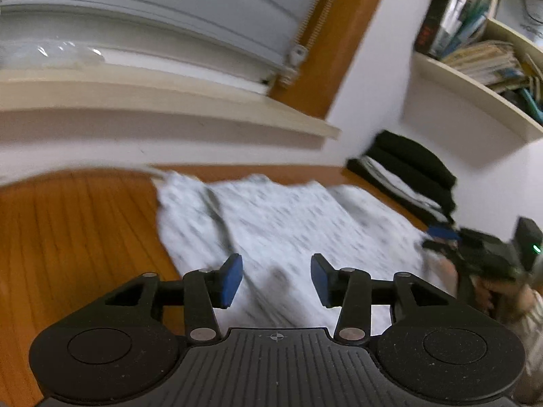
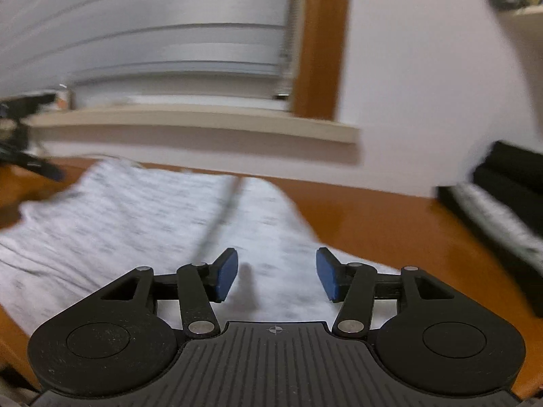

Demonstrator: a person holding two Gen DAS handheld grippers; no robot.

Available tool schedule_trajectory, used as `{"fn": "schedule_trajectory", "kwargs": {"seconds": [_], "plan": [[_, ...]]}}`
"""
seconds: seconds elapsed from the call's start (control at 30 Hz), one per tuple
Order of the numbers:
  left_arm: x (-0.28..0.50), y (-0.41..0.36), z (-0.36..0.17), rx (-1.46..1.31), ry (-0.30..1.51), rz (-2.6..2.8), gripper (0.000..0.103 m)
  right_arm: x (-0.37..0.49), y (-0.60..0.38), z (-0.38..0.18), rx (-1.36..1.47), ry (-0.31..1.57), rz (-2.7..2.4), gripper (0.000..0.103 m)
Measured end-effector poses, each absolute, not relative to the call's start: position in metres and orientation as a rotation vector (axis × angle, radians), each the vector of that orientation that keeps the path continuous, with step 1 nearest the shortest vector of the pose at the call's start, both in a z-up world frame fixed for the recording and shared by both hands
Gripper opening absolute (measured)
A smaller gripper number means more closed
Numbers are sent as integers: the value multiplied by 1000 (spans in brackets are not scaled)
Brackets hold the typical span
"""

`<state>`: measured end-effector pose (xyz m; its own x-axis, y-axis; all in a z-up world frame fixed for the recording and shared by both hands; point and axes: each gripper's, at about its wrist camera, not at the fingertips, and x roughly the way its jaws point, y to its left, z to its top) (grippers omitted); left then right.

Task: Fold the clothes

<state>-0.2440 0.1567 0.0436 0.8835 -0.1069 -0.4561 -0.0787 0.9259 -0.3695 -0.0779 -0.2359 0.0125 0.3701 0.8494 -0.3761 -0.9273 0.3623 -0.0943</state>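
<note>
Lying flat: one speckled garment (image 1: 285,217) | two grippers, jaws apart, seemingly empty

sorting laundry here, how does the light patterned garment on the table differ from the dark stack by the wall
The patterned garment is pale grey-white with small dark marks; the dark stack is mostly black with a pale layer in it. The garment lies spread out in a single loose layer with a ridge across it; the stack is already folded and piled. The garment sits mid-table under both grippers; the stack sits at the far right against the wall. Both rest on the same wooden table.
</note>
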Motion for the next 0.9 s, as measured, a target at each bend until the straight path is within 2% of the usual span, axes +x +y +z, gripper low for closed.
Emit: {"fn": "schedule_trajectory", "kwargs": {"seconds": [0.17, 0.2, 0.27, 0.43, 0.53, 0.63, 0.7, 0.8, 0.83, 0.87, 0.9], "plan": [[-244, 119, 34, -331, 549, -23, 48, -35, -262, 5, -170, 349, 1101, 56], [-244, 114, 32, -317, 556, -16, 41, -29, -266, 3, -153, 359, 1089, 57], [-244, 110, 32, -287, 566, 3, 2, -17, -274, -2, -124, 383, 1072, 59], [-263, 103, 39, -269, 567, 9, 0, -2, -282, -14, -103, 408, 1046, 59], [-275, 102, 49, -271, 567, 18, 0, 10, -290, -20, -65, 435, 1054, 59], [-275, 102, 61, -262, 549, 36, 6, 21, -294, -24, -27, 473, 1085, 59], [-264, 102, 70, -240, 537, 40, 19, 25, -292, -25, -14, 495, 1115, 60], [-231, 104, 78, -234, 516, 4, 27, 33, -283, -24, -18, 508, 1143, 61], [-216, 102, 80, -227, 514, -6, 29, 35, -282, -22, -7, 512, 1160, 50], [-201, 101, 81, -220, 513, -15, 32, 38, -280, -21, 4, 517, 1180, 29], [-187, 98, 81, -211, 514, -23, 37, 39, -281, -18, 17, 523, 1213, 25]]}}
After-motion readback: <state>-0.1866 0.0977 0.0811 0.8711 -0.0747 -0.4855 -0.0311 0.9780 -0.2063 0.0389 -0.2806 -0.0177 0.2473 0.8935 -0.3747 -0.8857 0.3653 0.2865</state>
